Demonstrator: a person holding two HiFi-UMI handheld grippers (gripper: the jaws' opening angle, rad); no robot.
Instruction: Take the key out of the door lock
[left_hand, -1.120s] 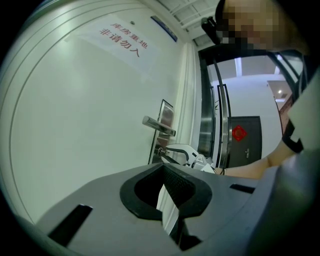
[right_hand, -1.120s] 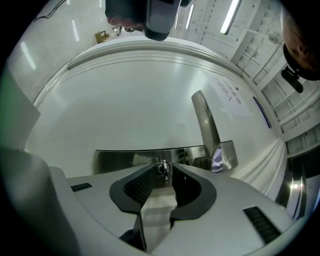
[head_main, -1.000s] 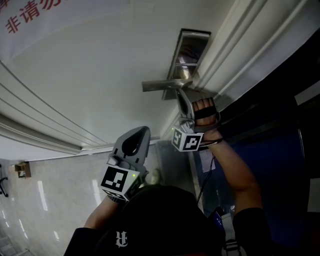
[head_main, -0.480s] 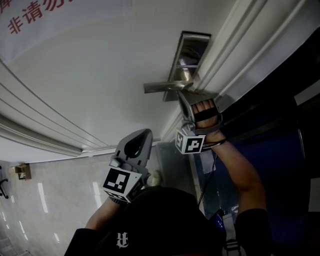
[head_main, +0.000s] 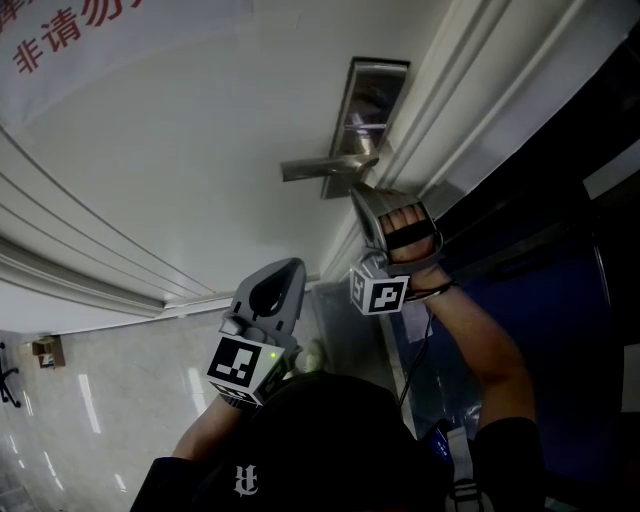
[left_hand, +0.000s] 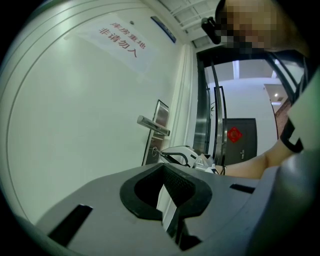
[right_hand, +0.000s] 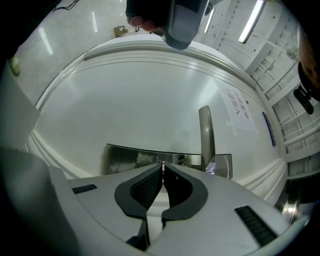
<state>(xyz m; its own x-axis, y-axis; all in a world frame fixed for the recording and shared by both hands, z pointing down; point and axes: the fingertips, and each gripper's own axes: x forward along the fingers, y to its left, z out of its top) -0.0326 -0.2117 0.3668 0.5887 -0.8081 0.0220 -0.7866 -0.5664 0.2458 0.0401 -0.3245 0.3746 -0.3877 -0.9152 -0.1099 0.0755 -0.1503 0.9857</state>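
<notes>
One key (right_hand: 162, 165) in closing right gripper (right_hand: 162, 172)

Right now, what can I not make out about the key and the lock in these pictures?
1. Keyhole: right gripper view, hidden behind the right gripper, whose jaws are closing on a thin metal sliver, the key.
2. Key, head view: hidden by the right gripper's body.
3. Key, left gripper view: too small to tell from the lock plate.
4. Red sign: head view, cut off by the top edge.
</notes>
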